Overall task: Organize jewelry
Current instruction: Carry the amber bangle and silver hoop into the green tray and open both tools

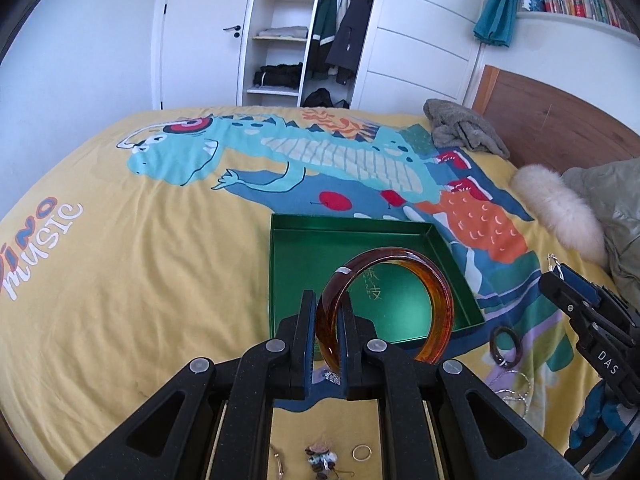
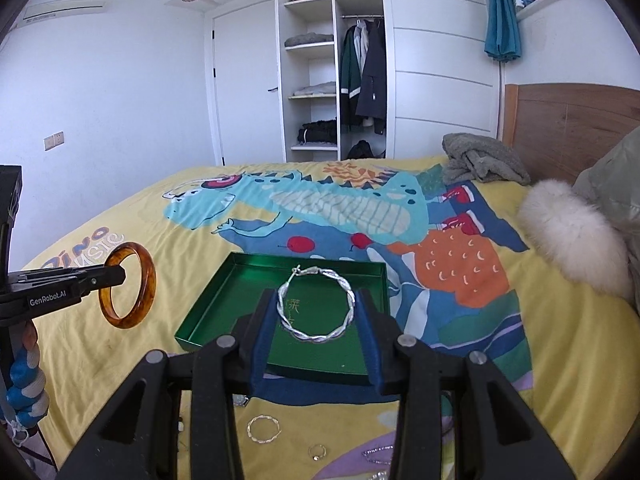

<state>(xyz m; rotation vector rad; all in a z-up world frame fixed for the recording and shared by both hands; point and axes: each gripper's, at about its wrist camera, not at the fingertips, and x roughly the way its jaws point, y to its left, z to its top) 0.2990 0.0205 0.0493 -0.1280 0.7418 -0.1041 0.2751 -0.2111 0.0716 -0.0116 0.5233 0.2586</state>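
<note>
Amber bangle (image 1: 384,304) in the left wrist view looks rigid, glossy and likely brittle, so its band is the sensible hold; the left gripper (image 1: 326,320) is nearly closed, pinching that band and holding it upright above the green box (image 1: 280,272). Right wrist view: the twisted silver bracelet (image 2: 316,304), light and probably springy, sits clamped by its opposite edges between the part-open jaws of the right gripper (image 2: 318,320), above the same box on the bed (image 2: 560,360).

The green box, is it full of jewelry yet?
Not yet. The green box looks bare inside. In hand: the left tool grips an amber bangle, the right tool a silver bracelet. Left on the bed: a dark bangle, a silver hoop, small rings.
</note>
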